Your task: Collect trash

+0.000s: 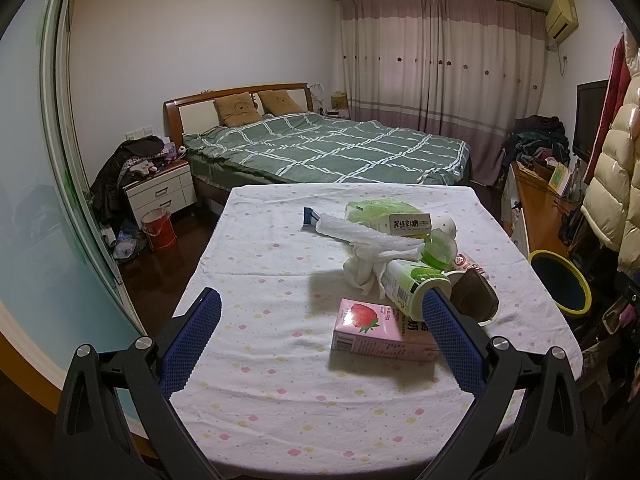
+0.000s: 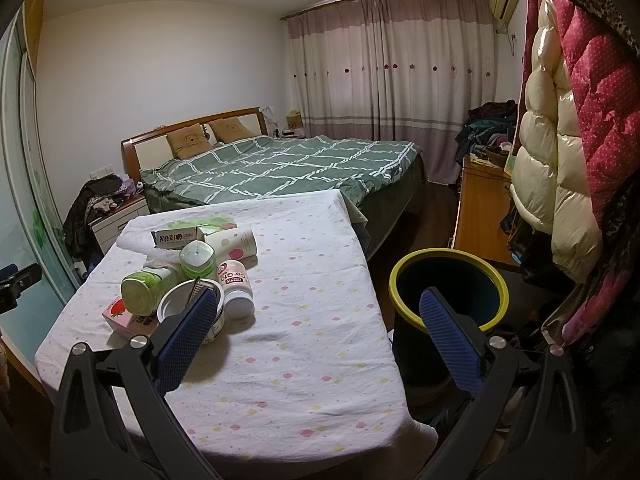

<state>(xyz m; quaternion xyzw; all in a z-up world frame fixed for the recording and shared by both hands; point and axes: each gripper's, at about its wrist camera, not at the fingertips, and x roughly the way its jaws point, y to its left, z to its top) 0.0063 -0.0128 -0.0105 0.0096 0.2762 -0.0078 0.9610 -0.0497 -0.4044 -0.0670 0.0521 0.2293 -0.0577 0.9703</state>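
Note:
A pile of trash lies on the table [image 1: 260, 360] with a flowered white cloth. It holds a pink strawberry milk carton [image 1: 366, 330], a green-labelled bottle [image 1: 414, 286], crumpled white paper [image 1: 368, 248], a green pack [image 1: 384, 216] and a white pill bottle [image 2: 236, 286]. A dark bin with a yellow rim [image 2: 448, 292] stands right of the table. My left gripper [image 1: 320, 312] is open above the table, its right finger beside the carton. My right gripper [image 2: 316, 308] is open and empty, its left finger in front of a white cup [image 2: 180, 304], its right finger over the bin.
A bed with a green checked cover [image 1: 332, 148] lies beyond the table. A nightstand [image 1: 160, 192] and a red bucket [image 1: 158, 228] stand at the left. Hanging coats [image 2: 560, 140] and a wooden desk [image 2: 480, 208] crowd the right. A glass sliding door [image 1: 40, 200] is on the left.

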